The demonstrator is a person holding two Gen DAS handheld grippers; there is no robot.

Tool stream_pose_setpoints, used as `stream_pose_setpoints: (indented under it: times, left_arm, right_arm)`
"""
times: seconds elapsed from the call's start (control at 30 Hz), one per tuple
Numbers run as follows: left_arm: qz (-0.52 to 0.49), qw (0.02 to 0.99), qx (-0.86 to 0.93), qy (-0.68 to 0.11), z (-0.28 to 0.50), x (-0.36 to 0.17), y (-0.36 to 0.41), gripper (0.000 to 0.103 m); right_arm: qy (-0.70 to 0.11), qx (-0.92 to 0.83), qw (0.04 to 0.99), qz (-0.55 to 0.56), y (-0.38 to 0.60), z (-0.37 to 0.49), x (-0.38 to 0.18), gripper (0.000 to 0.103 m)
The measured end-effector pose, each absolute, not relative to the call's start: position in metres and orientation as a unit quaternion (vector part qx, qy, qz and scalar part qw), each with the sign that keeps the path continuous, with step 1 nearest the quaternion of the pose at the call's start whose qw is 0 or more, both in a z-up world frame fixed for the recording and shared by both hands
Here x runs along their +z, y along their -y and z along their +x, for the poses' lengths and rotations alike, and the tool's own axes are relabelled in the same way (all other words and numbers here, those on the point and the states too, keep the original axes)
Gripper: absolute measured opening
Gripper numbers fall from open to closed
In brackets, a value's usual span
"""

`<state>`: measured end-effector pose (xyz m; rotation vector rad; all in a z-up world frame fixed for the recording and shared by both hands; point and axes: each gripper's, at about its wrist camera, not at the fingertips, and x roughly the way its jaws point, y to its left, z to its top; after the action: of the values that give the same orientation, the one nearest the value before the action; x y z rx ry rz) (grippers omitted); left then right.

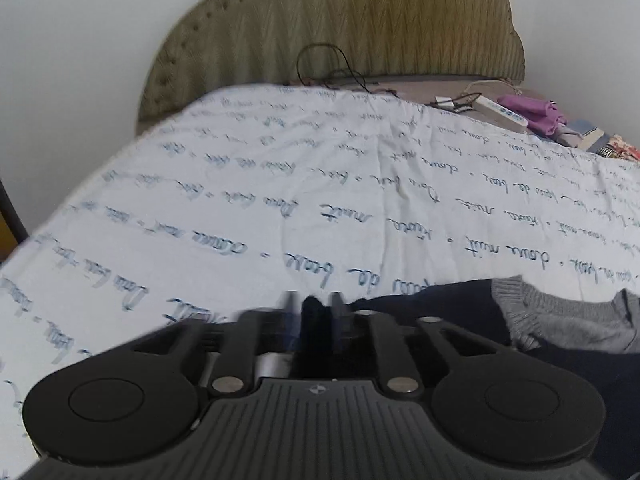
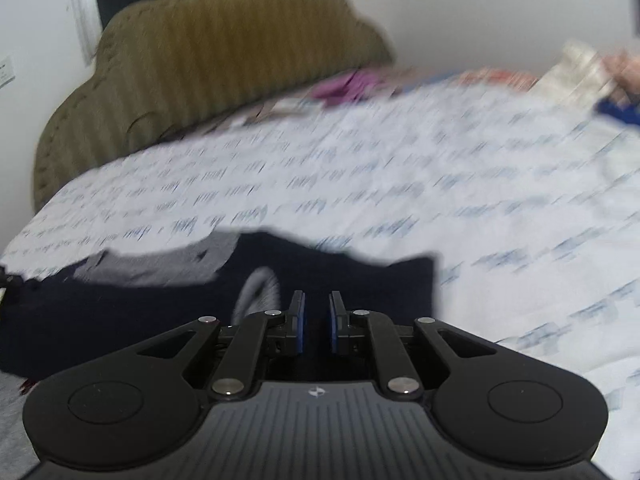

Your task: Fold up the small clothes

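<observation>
A small dark navy garment (image 2: 120, 312) with a grey knit part (image 2: 160, 264) and a pale print (image 2: 260, 292) lies on the bed near its front edge. My left gripper (image 1: 314, 312) is shut on a dark fold of the garment (image 1: 420, 304), with its grey knit part (image 1: 560, 320) to the right. My right gripper (image 2: 316, 312) hovers over the garment's right end, jaws a little apart with nothing between the blue pads (image 2: 298, 320).
The bed is covered by a white sheet (image 1: 320, 184) printed with blue script. An olive padded headboard (image 1: 340, 20) stands behind. At the far right lie a white power strip (image 1: 500, 110), cables, and purple cloth (image 1: 528, 110). The right wrist view is motion-blurred.
</observation>
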<state>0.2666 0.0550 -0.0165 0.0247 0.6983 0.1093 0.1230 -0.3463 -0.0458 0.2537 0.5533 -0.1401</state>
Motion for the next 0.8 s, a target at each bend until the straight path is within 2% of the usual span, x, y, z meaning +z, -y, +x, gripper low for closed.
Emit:
stream_pose_setpoints:
  times: [0.03,0.07,0.1,0.23,0.33,0.47,0.5,0.57,0.63,0.73,0.8]
  left_arm:
    - [0.018,0.94,0.065,-0.336,0.263,-0.015,-0.055,0.063]
    - [0.023,0.942,0.074,-0.326,0.258,-0.012,-0.055,0.076]
    - [0.03,0.945,0.081,-0.315,0.253,-0.009,-0.055,0.078]
    - [0.059,0.944,0.101,-0.308,0.234,-0.003,-0.047,0.079]
    - [0.061,0.942,0.092,-0.317,0.221,-0.005,-0.044,0.079]
    - [0.065,0.938,0.095,-0.328,0.209,-0.013,-0.044,0.079]
    - [0.064,0.938,0.093,-0.329,0.207,-0.014,-0.044,0.079]
    - [0.072,0.939,0.088,-0.326,0.203,-0.018,-0.043,0.079]
    - [0.095,0.935,0.093,-0.329,0.203,-0.025,-0.039,0.078]
    - [0.099,0.928,0.099,-0.347,0.202,-0.03,-0.045,0.07]
    - [0.085,0.929,0.093,-0.348,0.194,-0.027,-0.051,0.07]
  right_arm:
    - [-0.258,-0.074,0.956,0.121,0.346,0.118,-0.041,0.011]
    - [-0.251,-0.066,0.959,0.118,0.344,0.116,-0.037,0.011]
    - [-0.25,-0.05,0.96,0.114,0.34,0.115,-0.034,0.011]
    - [-0.273,0.018,0.957,0.095,0.313,0.125,-0.038,0.011]
    - [-0.324,0.009,0.944,0.066,0.298,0.145,-0.055,0.011]
    - [-0.312,-0.011,0.946,0.091,0.3,0.137,-0.051,0.013]
    - [-0.303,-0.008,0.949,0.087,0.298,0.132,-0.047,0.015]
    - [-0.301,-0.001,0.951,0.072,0.291,0.129,-0.045,0.027]
    - [-0.333,0.004,0.941,0.056,0.286,0.135,-0.053,0.053]
    - [-0.342,-0.001,0.938,0.055,0.283,0.133,-0.057,0.054]
    - [-0.33,0.001,0.942,0.066,0.284,0.121,-0.048,0.057]
